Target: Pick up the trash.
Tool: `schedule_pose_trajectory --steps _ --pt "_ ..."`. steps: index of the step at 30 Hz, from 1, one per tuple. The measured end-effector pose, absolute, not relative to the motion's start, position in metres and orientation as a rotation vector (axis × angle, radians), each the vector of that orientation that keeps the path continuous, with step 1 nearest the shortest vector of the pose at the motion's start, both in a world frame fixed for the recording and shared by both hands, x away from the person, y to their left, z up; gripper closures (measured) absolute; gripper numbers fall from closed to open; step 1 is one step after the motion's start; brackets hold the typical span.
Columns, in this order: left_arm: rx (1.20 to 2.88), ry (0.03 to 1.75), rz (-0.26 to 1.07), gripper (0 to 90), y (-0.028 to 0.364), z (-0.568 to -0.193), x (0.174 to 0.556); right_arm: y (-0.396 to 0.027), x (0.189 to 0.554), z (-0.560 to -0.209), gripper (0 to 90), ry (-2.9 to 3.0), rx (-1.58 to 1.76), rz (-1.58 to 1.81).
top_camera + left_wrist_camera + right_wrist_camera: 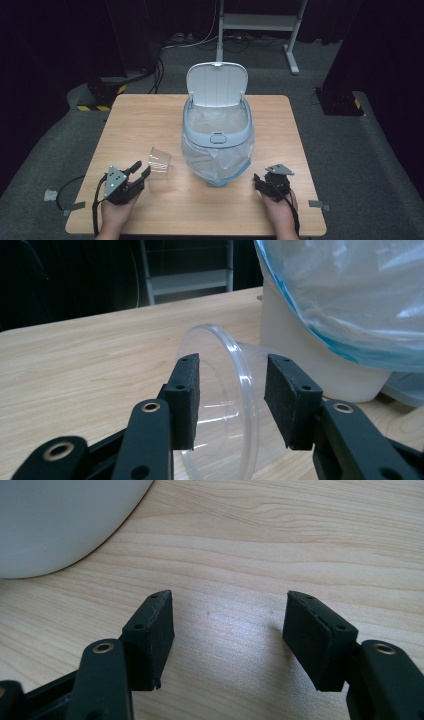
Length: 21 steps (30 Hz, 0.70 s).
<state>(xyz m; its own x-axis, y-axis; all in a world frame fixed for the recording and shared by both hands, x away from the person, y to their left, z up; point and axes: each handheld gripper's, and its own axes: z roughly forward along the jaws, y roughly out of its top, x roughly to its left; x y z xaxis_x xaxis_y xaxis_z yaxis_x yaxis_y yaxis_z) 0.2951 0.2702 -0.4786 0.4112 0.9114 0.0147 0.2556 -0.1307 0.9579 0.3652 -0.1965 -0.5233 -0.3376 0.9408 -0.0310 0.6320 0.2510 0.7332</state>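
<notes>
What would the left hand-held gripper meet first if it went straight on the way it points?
The clear plastic cup lying on its side: its rim already sits between the open jaws of the left hand-held gripper. Behind it stands the lined bin, though depth is hard to judge.

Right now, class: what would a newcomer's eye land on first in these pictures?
The pale blue bin, lid up and lined with a plastic bag, stands mid-table. Left of it lies a clear plastic cup on its side, its rim between the left gripper's parted pads. The right gripper rests open beside the bin.
</notes>
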Motion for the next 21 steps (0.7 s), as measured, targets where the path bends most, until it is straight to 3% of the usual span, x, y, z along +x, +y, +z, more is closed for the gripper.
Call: schedule_pose_trajectory --steps 21 --pt "1.679 1.05 0.713 78.2 0.266 -0.494 0.295 -0.197 0.365 -0.523 37.2 2.06 1.427 0.874"
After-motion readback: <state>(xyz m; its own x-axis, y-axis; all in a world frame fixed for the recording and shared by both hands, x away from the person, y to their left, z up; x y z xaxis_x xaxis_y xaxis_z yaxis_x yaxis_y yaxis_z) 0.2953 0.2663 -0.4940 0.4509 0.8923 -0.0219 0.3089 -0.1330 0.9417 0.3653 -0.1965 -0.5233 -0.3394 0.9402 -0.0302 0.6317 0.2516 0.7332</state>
